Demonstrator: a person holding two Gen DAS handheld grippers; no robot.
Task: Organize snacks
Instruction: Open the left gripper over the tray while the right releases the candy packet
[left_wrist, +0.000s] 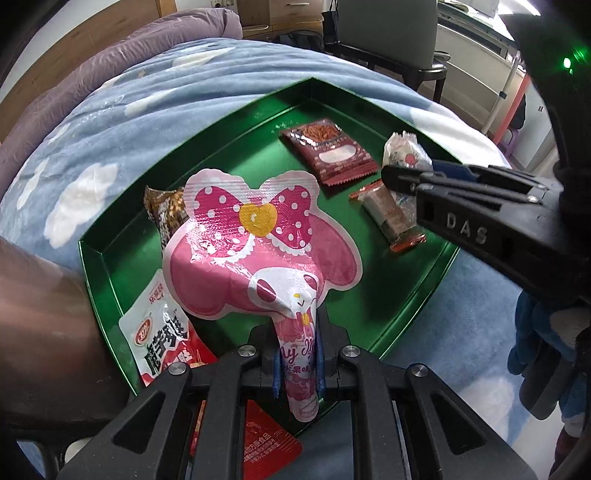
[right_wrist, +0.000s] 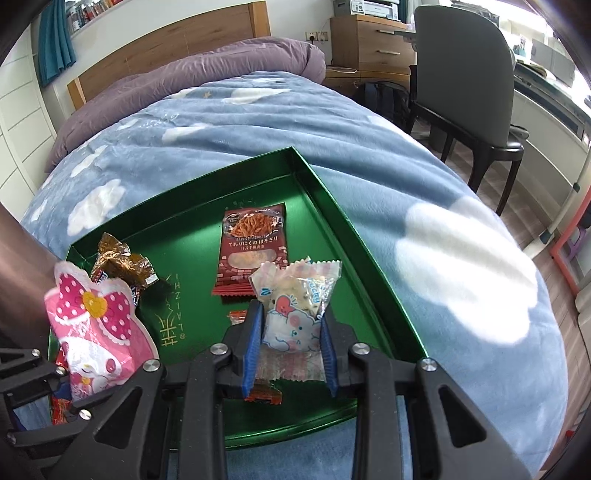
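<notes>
My left gripper (left_wrist: 298, 363) was pinching the narrow tail of the pink bunny-shaped pouch (left_wrist: 258, 251), its blue pads pressed hard on the foil, so the pouch's wide bow end stood up over the green tray (left_wrist: 110, 266). My right gripper (right_wrist: 291, 347) was clamped on a clear-wrapped pastry with a pale blue cartoon print (right_wrist: 295, 306), the wrapper squeezed between both pads and its crimped top fanning out above them. Both loads hung over the tray and, as far as I could tell, touched nothing in it.

Below them lay what was already in the tray: a dark red noodle-snack packet (right_wrist: 253, 243) flat near the middle, a brown crinkled sweet wrapper (right_wrist: 122, 264) towards the left wall, and a small orange-ended bar (left_wrist: 391, 216) under the right tongs. A white and red packet (left_wrist: 162, 328) lay against the near left wall, partly behind the pouch. The tray rested on a blue blanket with white clouds (right_wrist: 332, 122).

I judged this the placing step, two snacks carried in at once. Next I needed to lower each onto bare green floor, the pouch left of centre and the pastry to the right of the noodle packet, then ease the pads apart without dragging neighbours.
</notes>
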